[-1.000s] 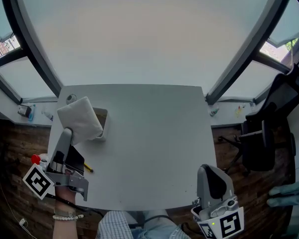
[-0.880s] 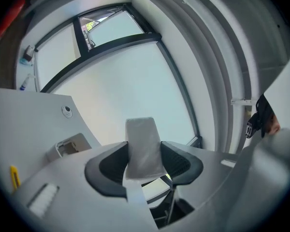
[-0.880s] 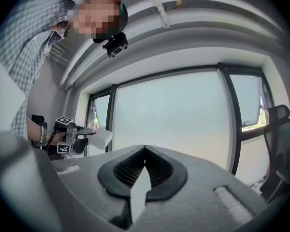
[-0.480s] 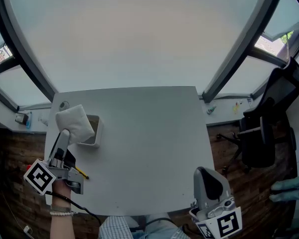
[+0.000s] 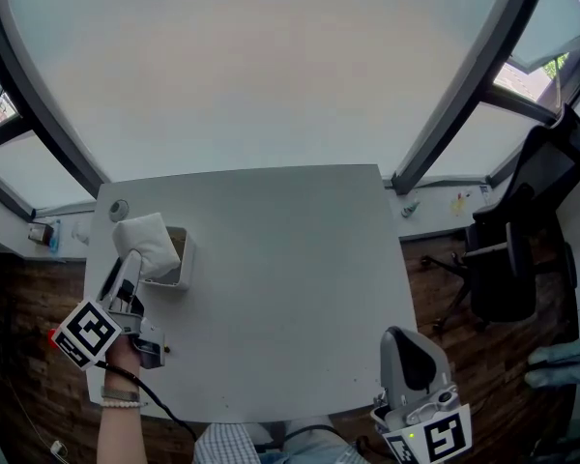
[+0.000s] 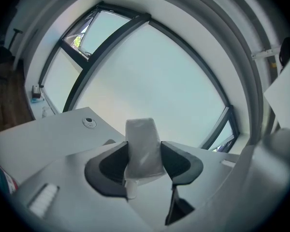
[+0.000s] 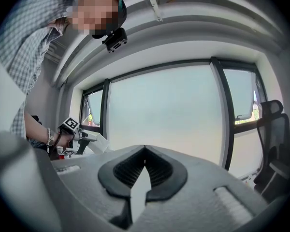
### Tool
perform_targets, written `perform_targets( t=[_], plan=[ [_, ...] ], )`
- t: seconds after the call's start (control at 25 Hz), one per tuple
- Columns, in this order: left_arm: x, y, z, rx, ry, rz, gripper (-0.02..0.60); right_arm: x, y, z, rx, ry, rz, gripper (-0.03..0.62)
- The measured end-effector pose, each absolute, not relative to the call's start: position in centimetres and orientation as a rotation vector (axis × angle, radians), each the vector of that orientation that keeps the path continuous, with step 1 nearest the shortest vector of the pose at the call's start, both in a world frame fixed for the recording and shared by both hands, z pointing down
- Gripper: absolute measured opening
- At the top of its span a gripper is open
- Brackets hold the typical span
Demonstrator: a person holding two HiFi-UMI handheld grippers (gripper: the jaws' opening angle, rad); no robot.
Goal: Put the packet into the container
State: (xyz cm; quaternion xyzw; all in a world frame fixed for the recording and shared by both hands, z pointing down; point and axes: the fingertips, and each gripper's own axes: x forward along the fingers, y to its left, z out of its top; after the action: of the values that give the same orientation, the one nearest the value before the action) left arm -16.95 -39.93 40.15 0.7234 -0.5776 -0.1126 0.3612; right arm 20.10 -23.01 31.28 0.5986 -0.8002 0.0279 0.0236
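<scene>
Left gripper (image 5: 130, 264) clamped on white packet (image 5: 145, 242), over container (image 5: 182, 261), frame left. Right gripper (image 5: 407, 344), lower right: jaws together, empty.

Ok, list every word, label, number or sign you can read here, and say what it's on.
No readable text in any view.
Packet: plain white, no print visible.
Container: no label visible.
Left marker cube and right marker cube: square black-and-white patterns, no letters.
Small items on the sill: too small to read.
</scene>
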Motion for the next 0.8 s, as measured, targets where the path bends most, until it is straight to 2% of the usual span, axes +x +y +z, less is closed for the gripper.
perform_targets(
  t=[0.8],
  plan=[
    [-16.9, -41.3, 45.9, 1.788, -1.651, 0.18, 0.224, 21.0, -23.2, 32.1, 1.879, -2.435, 0.131, 0.002]
  ],
)
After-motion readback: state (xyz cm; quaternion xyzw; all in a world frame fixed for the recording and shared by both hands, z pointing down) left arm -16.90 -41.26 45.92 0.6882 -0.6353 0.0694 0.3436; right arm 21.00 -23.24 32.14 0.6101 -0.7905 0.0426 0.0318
